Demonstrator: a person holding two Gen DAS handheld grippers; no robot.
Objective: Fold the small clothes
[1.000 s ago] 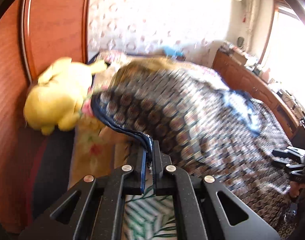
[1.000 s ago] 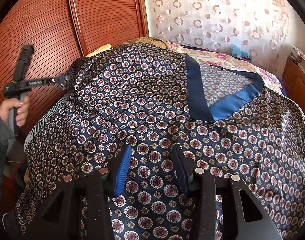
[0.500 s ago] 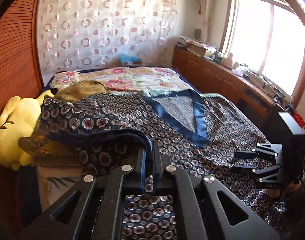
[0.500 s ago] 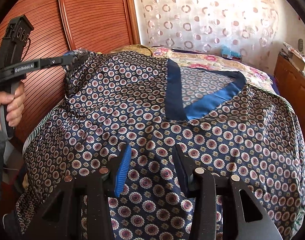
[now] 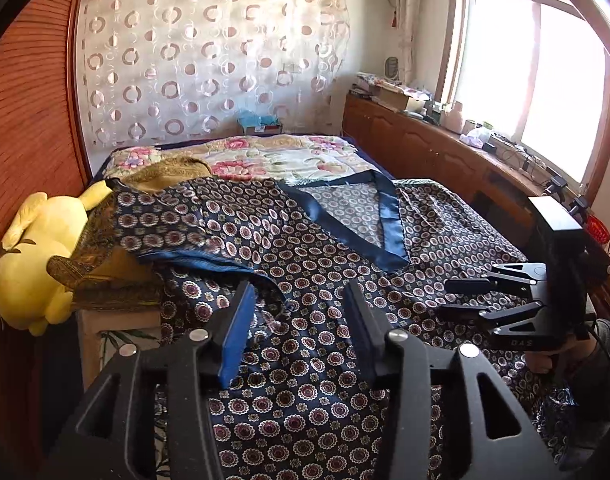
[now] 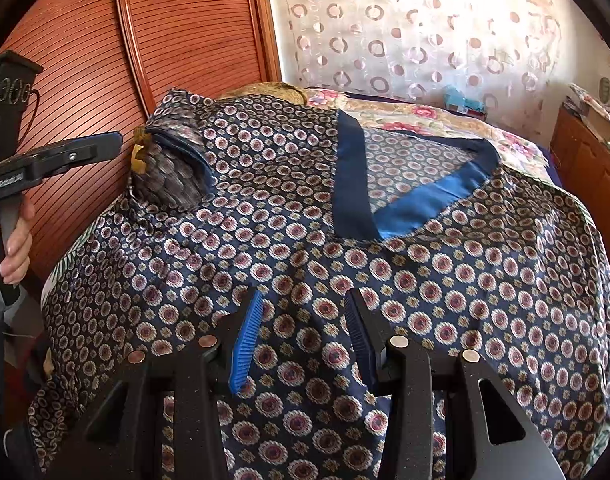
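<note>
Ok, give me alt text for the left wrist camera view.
The left gripper, its jaws opening with nothing between the fingers, hovers over a patterned navy garment spread on a bed. A yellow plush toy lies left.

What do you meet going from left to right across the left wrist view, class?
Yellow plush toy → patterned blue garment with its blue neck band → right tongs → window.

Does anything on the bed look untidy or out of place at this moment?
Yes. The patterned garment lies mostly flat, but its sleeve near the wooden wall is bunched in a loose heap, not folded neatly. A yellow plush toy sits wedged beside the bed.
</note>
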